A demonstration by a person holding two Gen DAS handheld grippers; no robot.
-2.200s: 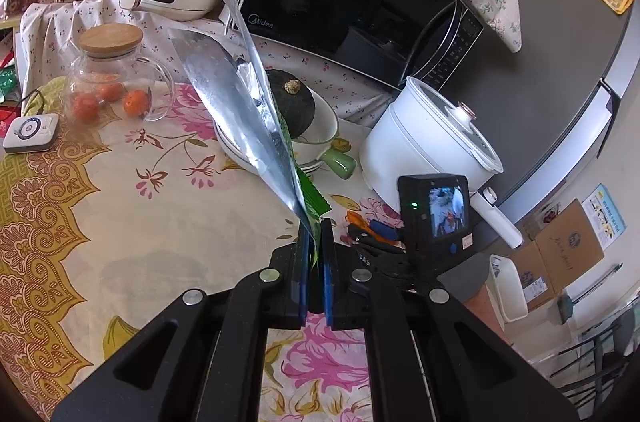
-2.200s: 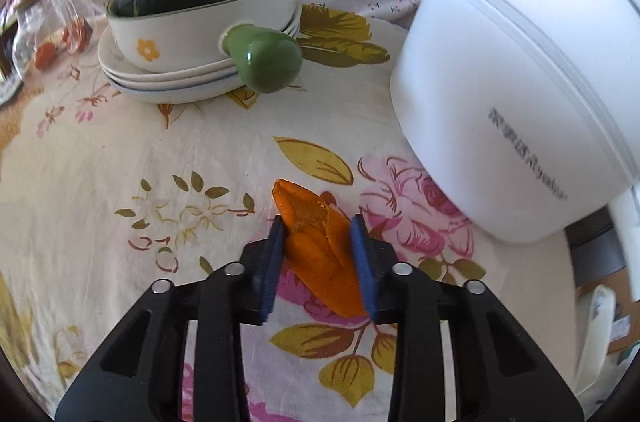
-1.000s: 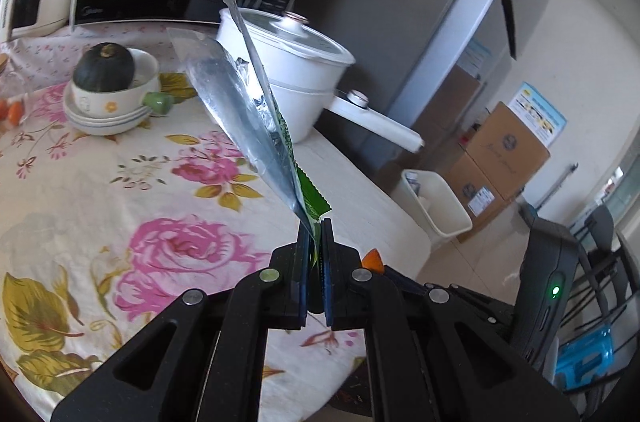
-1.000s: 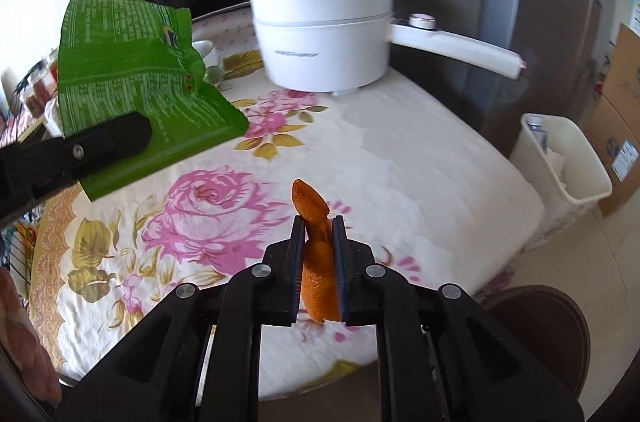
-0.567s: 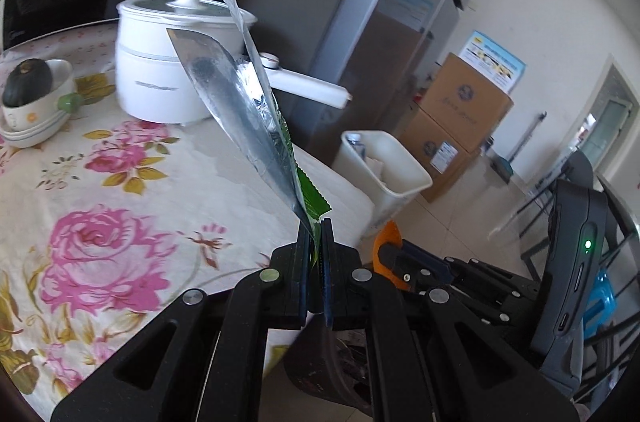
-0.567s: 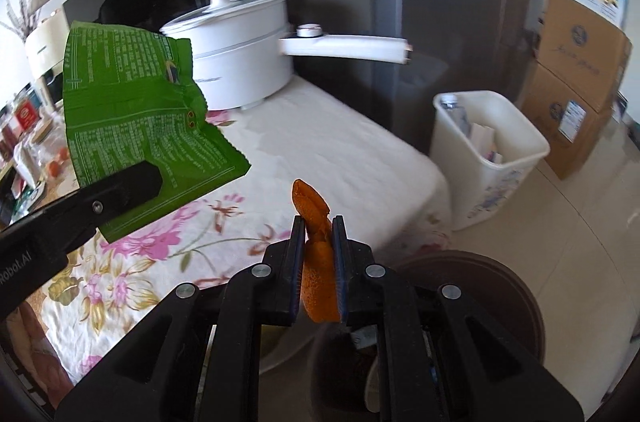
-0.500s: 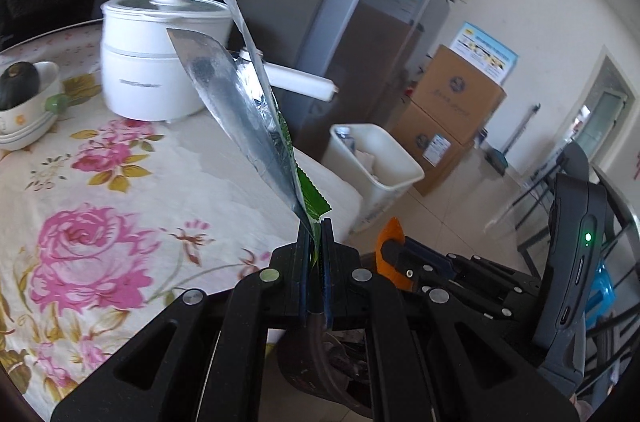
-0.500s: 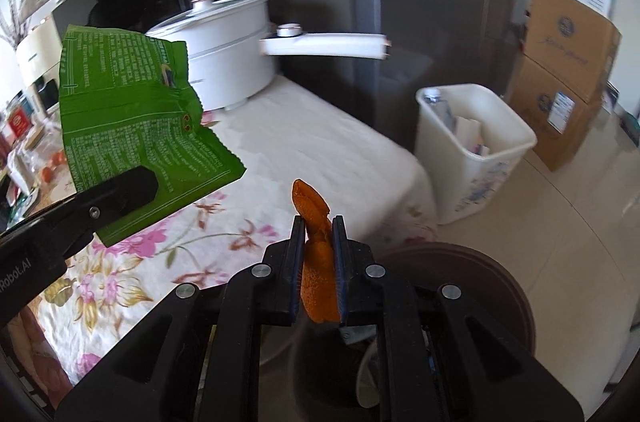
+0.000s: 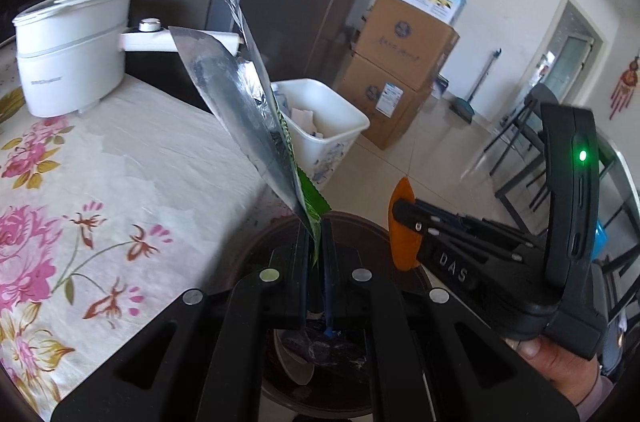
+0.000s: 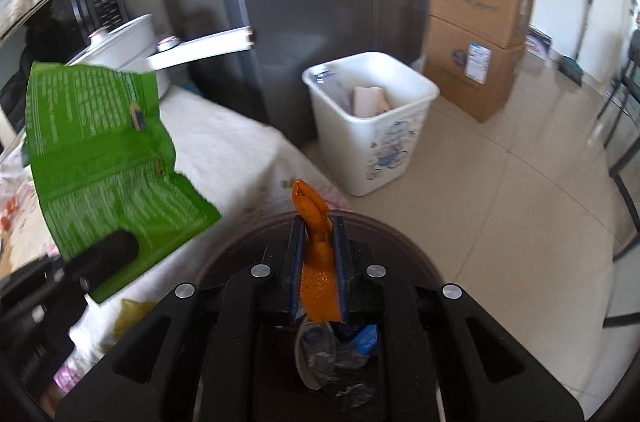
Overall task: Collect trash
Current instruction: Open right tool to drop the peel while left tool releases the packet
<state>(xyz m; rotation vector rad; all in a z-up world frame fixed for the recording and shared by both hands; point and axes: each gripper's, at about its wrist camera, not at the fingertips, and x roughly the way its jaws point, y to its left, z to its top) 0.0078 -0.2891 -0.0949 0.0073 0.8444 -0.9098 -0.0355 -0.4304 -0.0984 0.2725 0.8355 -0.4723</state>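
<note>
A: Two pieces of trash are in hand, none dropped; the left gripper (image 9: 316, 254) has its fingers pressed onto the bottom corner of a green foil wrapper (image 9: 236, 98), which stands up and away from the tool; the right gripper (image 10: 316, 262) pinches an orange peel (image 10: 316, 262) between its pads, the tip poking out ahead of the fingers.

B: And where do they go?

A: My guess is the dark round bin (image 10: 404, 246) directly beneath both tools; its rim curves just ahead of the fingertips, and a crumpled bag and scraps (image 10: 336, 362) lie under the right tool; a white wastebasket (image 10: 372, 126) stands farther ahead on the floor, well apart.

B: So how far along?

A: Picking and carrying look finished for these two; letting go is left; both grippers hang over the opening, so spreading the fingers should do it; whether more trash sits behind on the floral table (image 9: 132, 150) to the left of the tools, I cannot tell.
</note>
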